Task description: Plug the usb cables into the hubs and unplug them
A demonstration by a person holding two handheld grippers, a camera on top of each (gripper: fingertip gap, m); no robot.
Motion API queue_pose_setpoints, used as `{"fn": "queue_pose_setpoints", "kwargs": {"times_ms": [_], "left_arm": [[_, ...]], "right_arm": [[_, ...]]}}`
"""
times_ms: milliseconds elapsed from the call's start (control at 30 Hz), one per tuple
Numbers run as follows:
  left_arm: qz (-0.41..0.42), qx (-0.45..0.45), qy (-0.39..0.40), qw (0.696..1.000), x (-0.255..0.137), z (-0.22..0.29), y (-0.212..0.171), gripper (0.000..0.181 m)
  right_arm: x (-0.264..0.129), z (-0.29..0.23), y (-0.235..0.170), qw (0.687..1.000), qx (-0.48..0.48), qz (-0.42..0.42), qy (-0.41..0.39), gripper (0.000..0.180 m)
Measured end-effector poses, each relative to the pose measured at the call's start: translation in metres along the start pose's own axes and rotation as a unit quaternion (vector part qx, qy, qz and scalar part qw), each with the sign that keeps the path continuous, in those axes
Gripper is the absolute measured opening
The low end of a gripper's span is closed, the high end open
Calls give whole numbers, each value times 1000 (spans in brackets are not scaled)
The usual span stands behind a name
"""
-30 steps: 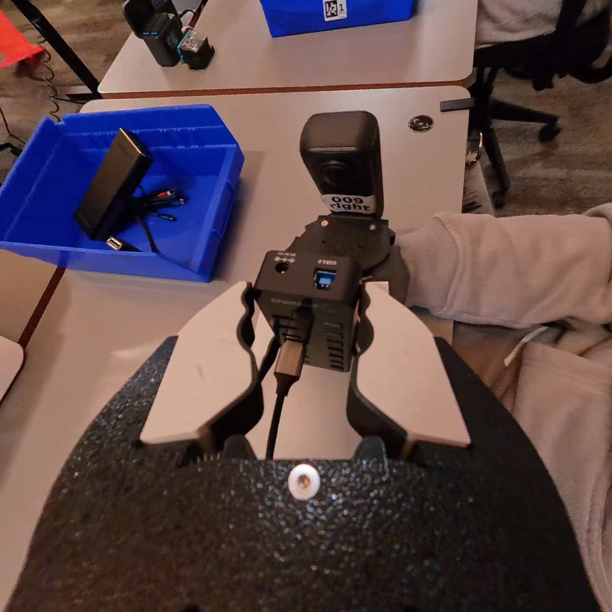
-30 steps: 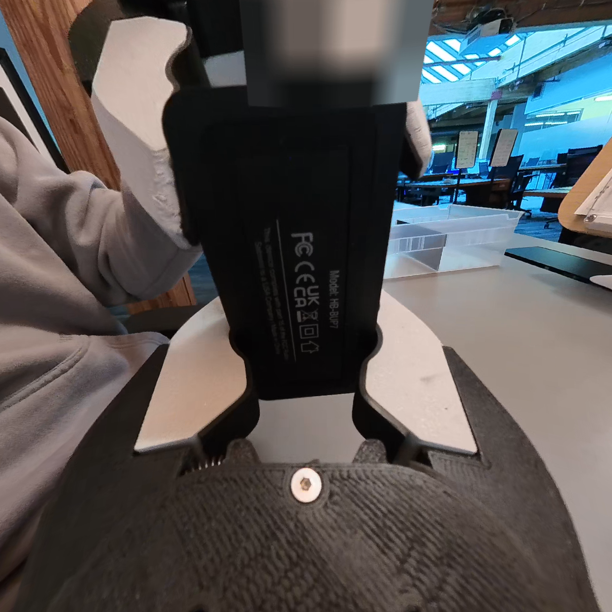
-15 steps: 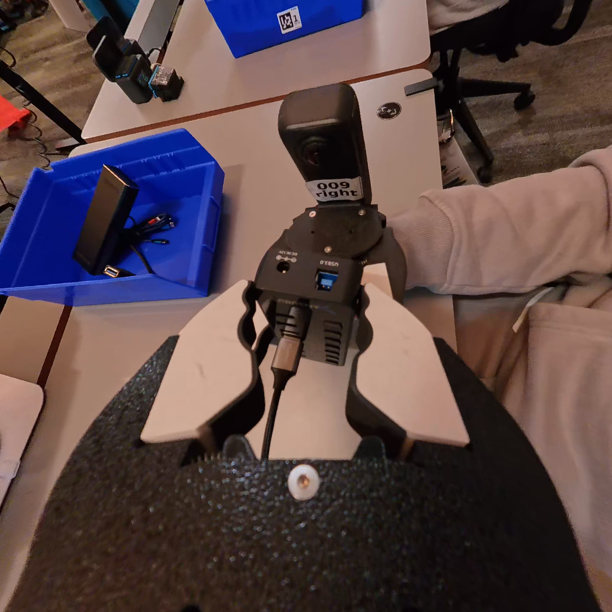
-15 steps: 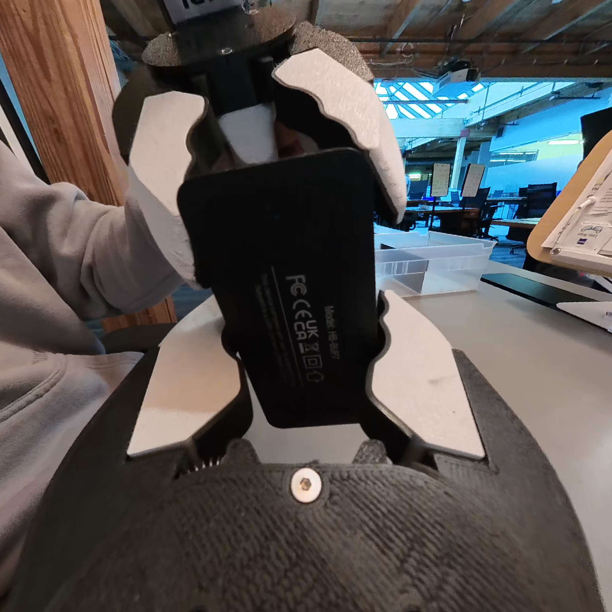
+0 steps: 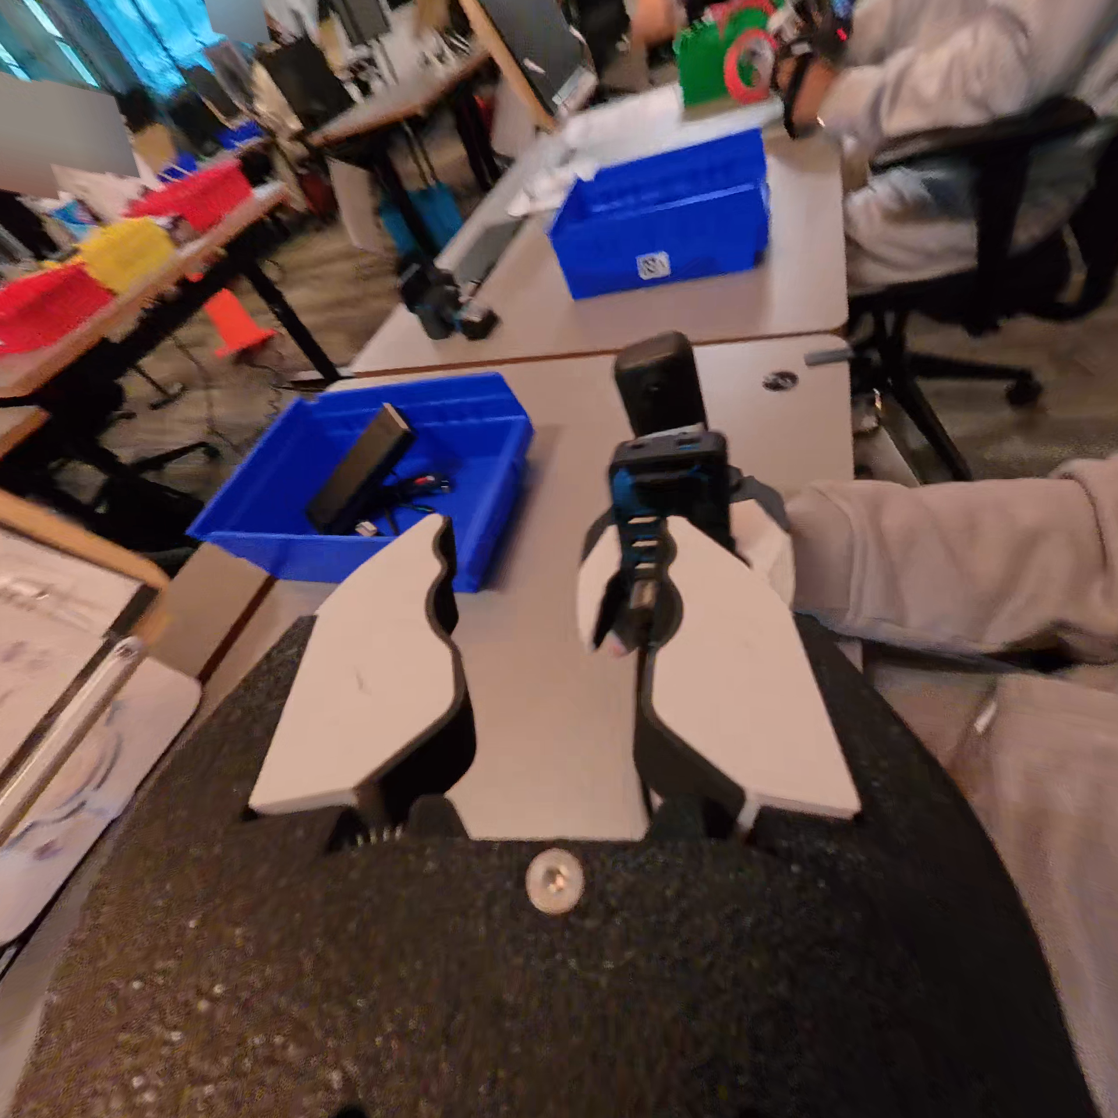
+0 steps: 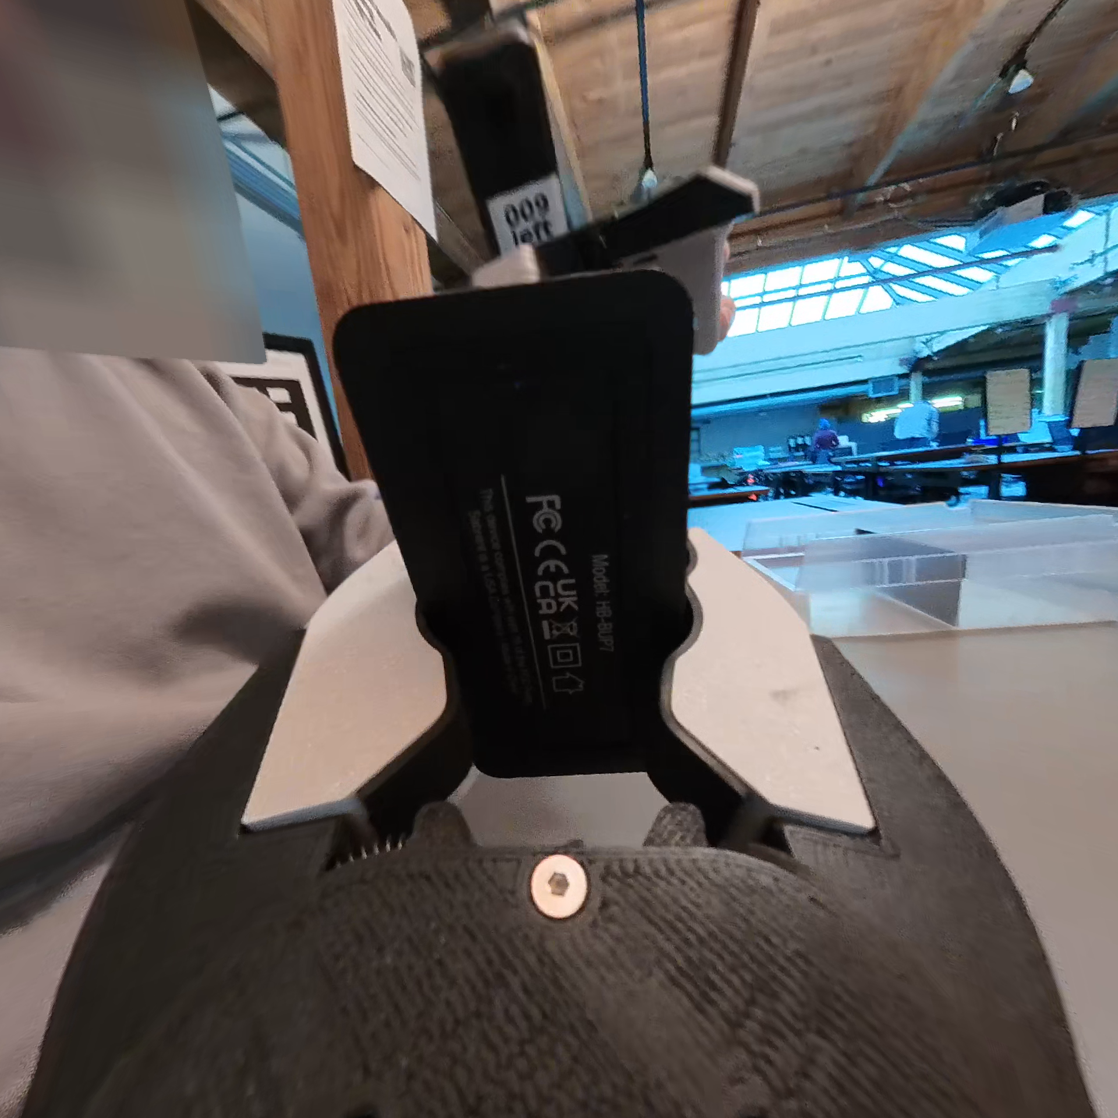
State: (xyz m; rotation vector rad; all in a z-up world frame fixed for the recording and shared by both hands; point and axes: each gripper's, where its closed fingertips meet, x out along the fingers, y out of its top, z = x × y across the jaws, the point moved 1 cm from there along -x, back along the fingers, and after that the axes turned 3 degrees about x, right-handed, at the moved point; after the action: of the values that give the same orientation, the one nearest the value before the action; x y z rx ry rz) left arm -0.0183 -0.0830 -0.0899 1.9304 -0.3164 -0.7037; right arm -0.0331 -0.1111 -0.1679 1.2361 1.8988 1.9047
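Observation:
In the right wrist view my right gripper (image 6: 544, 605) is shut on a black USB hub (image 6: 520, 514) and holds it upright above the table. In the left wrist view the same hub (image 5: 665, 484) stands in front of my right finger, with a USB plug (image 5: 641, 596) in one of its side ports. The plug's black cable (image 5: 638, 659) drops behind that finger. My left gripper (image 5: 562, 544) is open and empty, and the hub is off to the right of its gap. It also shows edge-on above the hub in the right wrist view (image 6: 635, 242).
A blue bin (image 5: 484, 544) at the left holds a second black hub (image 5: 360, 472) and loose cables (image 5: 417, 490). Another blue bin (image 5: 665, 212) sits on the far table by a seated person (image 5: 938, 121). A clear plastic tray (image 6: 907, 575) lies at the right.
My left gripper has drawn back from the hub and swung left and upward; its jaws no longer flank the hub end. The right gripper still holds the hub, tilted slightly.

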Motion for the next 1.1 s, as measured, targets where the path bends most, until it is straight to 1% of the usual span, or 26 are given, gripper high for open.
{"fn": "queue_pose_setpoints", "kwargs": {"times_ms": [33, 100, 167, 233, 300, 333, 367, 400, 467, 533, 600, 700, 733, 800, 900, 967, 1033, 1067, 1100], "left_arm": [[5, -9, 13, 1000, -10, -10, -4, 63], [-12, -27, 34, 999, -27, -27, -21, 63], [-46, -31, 65, 996, -41, -45, -46, 62], [-91, -29, 84, 992, -51, -56, -77, 57], [-146, 8, 81, 986, -59, -60, -112, 53], [-178, 48, 69, 980, -63, -59, -131, 53], [-215, 93, 41, 971, -67, -55, -153, 54], [-256, 134, 5, 957, -72, -48, -176, 54], [-331, 212, -32, 919, -81, -45, -218, 55], [-375, 306, -64, 873, -88, -43, -250, 56], [-390, 391, -87, 829, -88, -39, -267, 57], [-386, 517, -129, 754, -83, -27, -275, 57], [-375, 534, -147, 743, -80, -22, -275, 55], [-362, 526, -188, 746, -75, -11, -273, 50], [-370, 493, -238, 751, -68, -6, -274, 43], [-373, 455, -279, 759, -64, 2, -275, 39], [-394, 410, -326, 755, -67, 10, -281, 35], [-404, 390, -344, 752, -69, 12, -282, 28], [-408, 375, -343, 758, -67, 11, -282, 29]], "right_arm": [[-2, 0, 2, 1000, 7, 7, 5, 74], [-5, -2, 6, 1000, 12, 22, 14, 74], [-7, -1, 7, 1000, 15, 24, 13, 74], [-7, 1, 6, 1000, 14, 22, 6, 74], [-9, 10, 3, 1000, 1, 13, -28, 74], [-11, 15, 1, 999, -4, 2, -46, 74], [-13, 20, -4, 998, -6, -13, -62, 74], [-15, 23, -7, 997, -9, -25, -74, 75], [-18, 26, -8, 996, -13, -33, -86, 74], [-22, 30, -10, 993, -21, -45, -103, 74], [-25, 28, -12, 993, -18, -55, -99, 74], [-29, 21, -12, 994, -15, -63, -83, 74], [-31, 21, -12, 994, -13, -65, -84, 74], [-31, 22, -13, 994, -13, -65, -84, 74], [-30, 22, -14, 994, -12, -69, -81, 74], [-30, 23, -16, 994, -14, -76, -82, 74], [-30, 21, -16, 994, -14, -75, -79, 74], [-30, 21, -15, 994, -15, -73, -78, 74], [-31, 21, -14, 994, -16, -72, -79, 74]]}}
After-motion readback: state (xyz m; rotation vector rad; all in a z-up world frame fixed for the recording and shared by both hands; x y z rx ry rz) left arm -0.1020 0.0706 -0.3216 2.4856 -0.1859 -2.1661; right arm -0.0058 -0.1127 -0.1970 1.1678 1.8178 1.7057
